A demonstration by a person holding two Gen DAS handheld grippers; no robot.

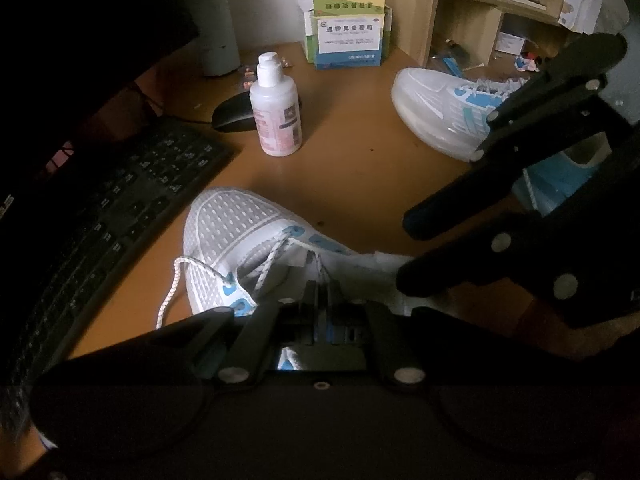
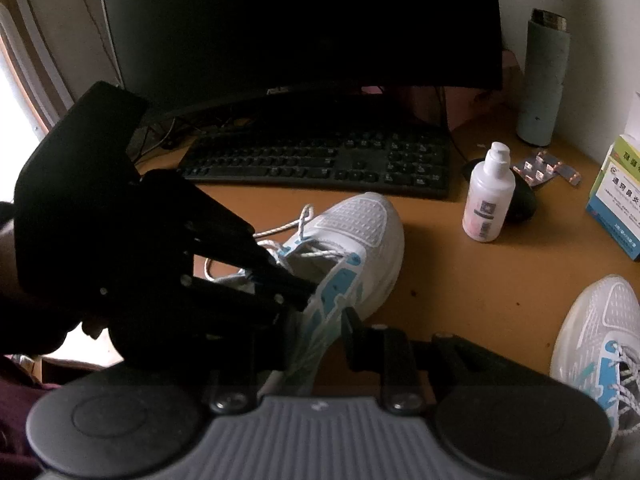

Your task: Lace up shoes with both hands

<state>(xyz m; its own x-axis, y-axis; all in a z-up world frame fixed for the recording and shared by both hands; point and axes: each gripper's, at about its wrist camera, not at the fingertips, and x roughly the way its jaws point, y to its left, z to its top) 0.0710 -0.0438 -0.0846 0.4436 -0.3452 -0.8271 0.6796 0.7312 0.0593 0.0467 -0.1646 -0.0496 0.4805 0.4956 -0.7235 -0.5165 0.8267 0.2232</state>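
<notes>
A white mesh shoe [image 1: 232, 224] [image 2: 360, 224] with blue eyelet patches lies on the wooden desk [image 1: 360, 184], toe pointing away. A white speckled lace [image 1: 176, 280] [image 2: 296, 224] loops loose off its left side. My left gripper [image 1: 320, 288] [image 2: 308, 296] is shut at the eyelet row by the tongue, and a strand of the lace runs into its tips. My right gripper [image 1: 404, 250] [image 2: 316, 320] stands narrowly parted, closed on the shoe's right side wall near the collar. A second matching shoe [image 1: 432, 104] [image 2: 600, 320] lies farther right, laced.
A black keyboard [image 1: 120, 200] [image 2: 320, 160] and a dark monitor [image 2: 300, 20] stand left of the shoe. A white pump bottle [image 1: 276, 116] [image 2: 488, 200], a black mouse [image 1: 232, 114], medicine boxes [image 1: 348, 36], blister packs [image 2: 548, 172] and a grey flask [image 2: 544, 80] lie beyond. A wooden shelf [image 1: 480, 0] is at the back right.
</notes>
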